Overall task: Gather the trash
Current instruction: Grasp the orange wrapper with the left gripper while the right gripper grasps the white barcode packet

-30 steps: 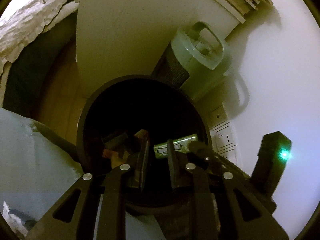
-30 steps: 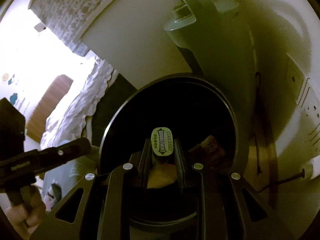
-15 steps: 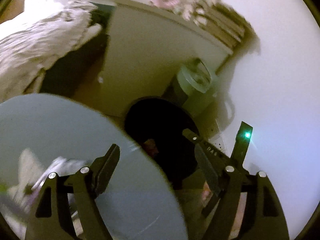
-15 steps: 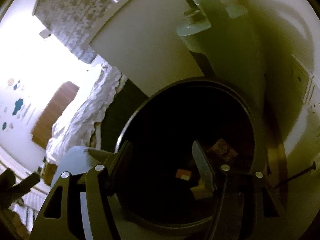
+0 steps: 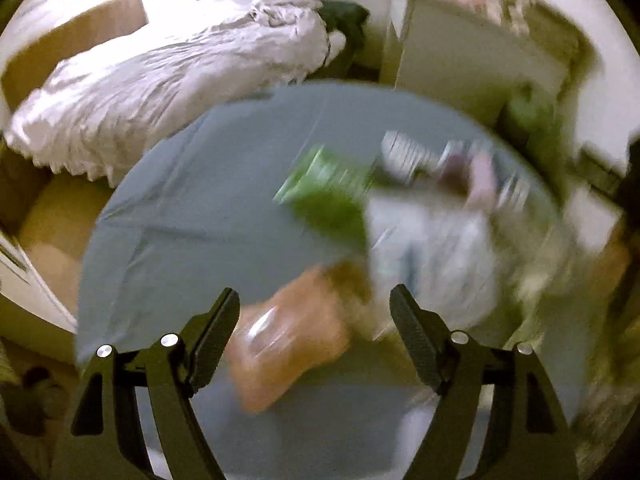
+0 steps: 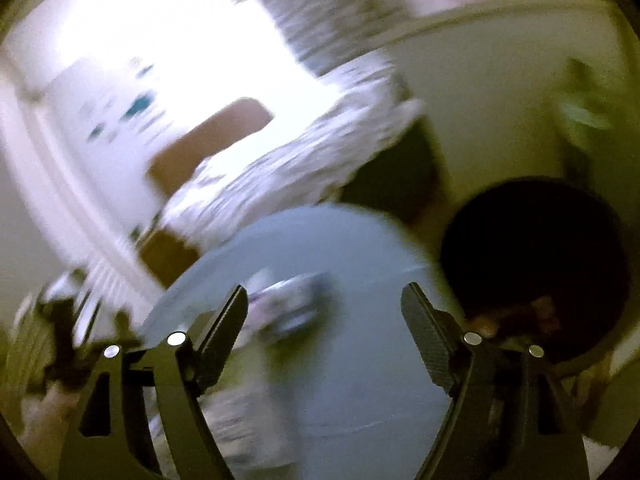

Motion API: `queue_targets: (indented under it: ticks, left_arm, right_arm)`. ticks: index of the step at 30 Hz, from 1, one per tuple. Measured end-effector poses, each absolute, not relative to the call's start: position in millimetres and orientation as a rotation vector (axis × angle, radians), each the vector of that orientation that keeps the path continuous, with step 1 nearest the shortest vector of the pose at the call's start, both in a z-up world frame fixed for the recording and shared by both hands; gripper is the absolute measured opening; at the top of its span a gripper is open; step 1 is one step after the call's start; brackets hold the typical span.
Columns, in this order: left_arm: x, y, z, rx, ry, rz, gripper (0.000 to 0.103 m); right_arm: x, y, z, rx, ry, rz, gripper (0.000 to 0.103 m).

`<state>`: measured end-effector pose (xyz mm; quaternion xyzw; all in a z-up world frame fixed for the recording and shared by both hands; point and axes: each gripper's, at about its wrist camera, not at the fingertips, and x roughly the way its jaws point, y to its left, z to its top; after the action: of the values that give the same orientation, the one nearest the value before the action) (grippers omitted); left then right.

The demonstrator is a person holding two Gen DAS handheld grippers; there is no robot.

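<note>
My left gripper [image 5: 314, 304] is open and empty above a round grey-blue table [image 5: 192, 216]. Blurred trash lies on it: an orange wrapper [image 5: 292, 344] between the fingers, a green packet [image 5: 324, 192] farther off, and a white-grey wrapper [image 5: 432, 248] to the right. My right gripper [image 6: 324, 300] is open and empty over the same table [image 6: 352, 360]; a small pale wrapper [image 6: 288, 300] lies beyond its left finger. The black trash bin [image 6: 536, 256] stands to the right of the table, with some trash showing at its bottom.
A bed with white rumpled bedding [image 5: 160, 80] lies behind the table. A white cabinet [image 5: 472, 64] stands at the back right, next to the bin. Both views are motion-blurred.
Both grippers opened; the right one dropped the gum pack into the bin. Both swung away from the bin to the table, the left now over the trash on it.
</note>
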<state>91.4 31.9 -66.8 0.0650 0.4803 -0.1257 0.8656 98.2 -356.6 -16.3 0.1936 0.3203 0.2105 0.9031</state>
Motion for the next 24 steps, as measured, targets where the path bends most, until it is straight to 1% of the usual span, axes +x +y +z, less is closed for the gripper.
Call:
queue_targets:
  ticks: [4, 5, 6, 10, 11, 12, 13, 14, 15, 16, 17, 18, 19, 20, 21, 22, 24]
  left_arm:
    - [82, 41, -79, 0.269, 0.98, -0.307, 0.077]
    - [82, 40, -80, 0.301, 0.967, -0.311, 0.077]
    - [82, 40, -82, 0.331, 0.952, -0.318, 0.077]
    - [96, 43, -91, 0.328, 0.964, -0.352, 0.076]
    - [100, 44, -92, 0.308, 0.973, -0.361, 0.075]
    - [103, 47, -93, 0.276, 0.974, -0.368, 0.068]
    - [104, 49, -93, 0.257, 0.974, -0.37, 0.066]
    - [105, 52, -92, 0.243, 0.969, -0.36, 0.06]
    - [104, 54, -92, 0.234, 0.964, -0.35, 0.056]
    - [104, 56, -92, 0.221, 0.96, -0.34, 0.05]
    - [104, 61, -91, 0.197, 0.953, -0.323, 0.042]
    - [101, 64, -90, 0.18, 0.95, -0.31, 0.035]
    - [100, 67, -89, 0.152, 0.95, -0.301, 0.032]
    - [100, 72, -88, 0.12, 0.951, -0.293, 0.029]
    - [100, 80, -87, 0.067, 0.958, -0.284, 0.026]
    - [101, 84, -87, 0.039, 0.96, -0.282, 0.025]
    - [99, 92, -85, -0.026, 0.953, -0.284, 0.023]
  right_arm:
    - [84, -268, 8, 0.151, 0.743, 0.623, 0.088]
    - [81, -242, 11, 0.069, 0.774, 0.675, 0.092]
    - [80, -227, 11, 0.025, 0.788, 0.704, 0.094]
    - [86, -159, -3, -0.247, 0.887, 0.714, 0.094]
    - [88, -151, -6, -0.28, 0.903, 0.713, 0.094]
    - [93, -140, -12, -0.325, 0.93, 0.698, 0.094]
    - [96, -135, -17, -0.353, 0.949, 0.683, 0.094]
    - [100, -126, -21, -0.382, 0.969, 0.671, 0.094]
    - [104, -119, -27, -0.404, 1.004, 0.672, 0.09]
    - [105, -115, -32, -0.407, 1.027, 0.679, 0.082]
    - [107, -112, -38, -0.406, 1.054, 0.682, 0.07]
    - [106, -112, -39, -0.406, 1.057, 0.675, 0.068]
    - [104, -110, -41, -0.404, 1.045, 0.675, 0.064]
    - [101, -112, -39, -0.391, 1.034, 0.684, 0.053]
    - [99, -113, -36, -0.367, 1.026, 0.69, 0.046]
    - [98, -118, -33, -0.342, 1.02, 0.696, 0.04]
    - [96, -129, -21, -0.272, 0.998, 0.709, 0.032]
